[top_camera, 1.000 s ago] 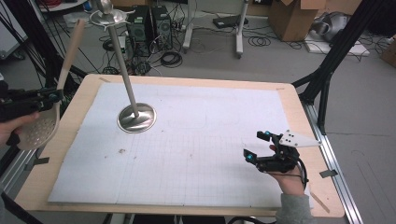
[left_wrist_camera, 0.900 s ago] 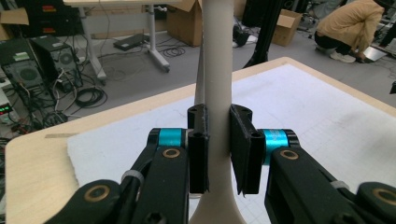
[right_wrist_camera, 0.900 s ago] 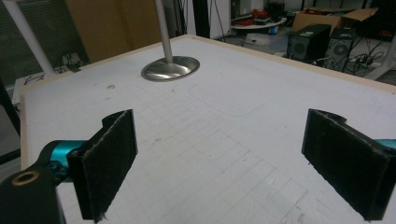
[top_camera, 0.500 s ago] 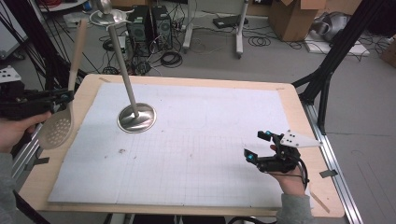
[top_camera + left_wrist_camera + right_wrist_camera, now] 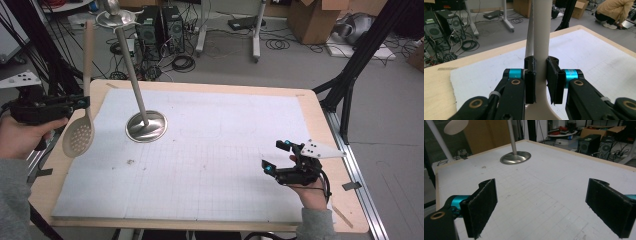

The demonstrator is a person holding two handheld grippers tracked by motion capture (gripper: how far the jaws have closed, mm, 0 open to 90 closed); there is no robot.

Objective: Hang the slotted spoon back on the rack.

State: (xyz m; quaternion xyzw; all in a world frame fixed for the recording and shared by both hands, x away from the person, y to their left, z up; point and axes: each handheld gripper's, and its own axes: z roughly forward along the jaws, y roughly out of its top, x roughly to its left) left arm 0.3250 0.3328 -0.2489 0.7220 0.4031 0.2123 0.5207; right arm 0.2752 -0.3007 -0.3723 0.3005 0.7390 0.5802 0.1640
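Observation:
My left gripper (image 5: 84, 103) is at the table's left edge, shut on the handle of a beige slotted spoon (image 5: 79, 138). The spoon hangs upright, bowl down and handle up. In the left gripper view, both pads of my left gripper (image 5: 541, 60) press the spoon handle (image 5: 540, 37). To its right on the mat stands a metal stand (image 5: 146, 126) with a round base, a leaning pole and a hook ring on top. My right gripper (image 5: 276, 156) rests open over the mat's front right, nothing between its pads (image 5: 483, 205). The stand base (image 5: 515, 157) lies far ahead of it.
A white grid mat (image 5: 225, 130) covers the wooden table (image 5: 320, 130). Black frame legs (image 5: 350, 85) rise at both sides. Computers (image 5: 160, 25), cables and cardboard boxes sit on the floor beyond. A person (image 5: 614, 12) crouches far off past the table.
My left gripper has carried the spoon to the right, from outside the table edge to over it, nearer the stand. The right gripper has stayed in place.

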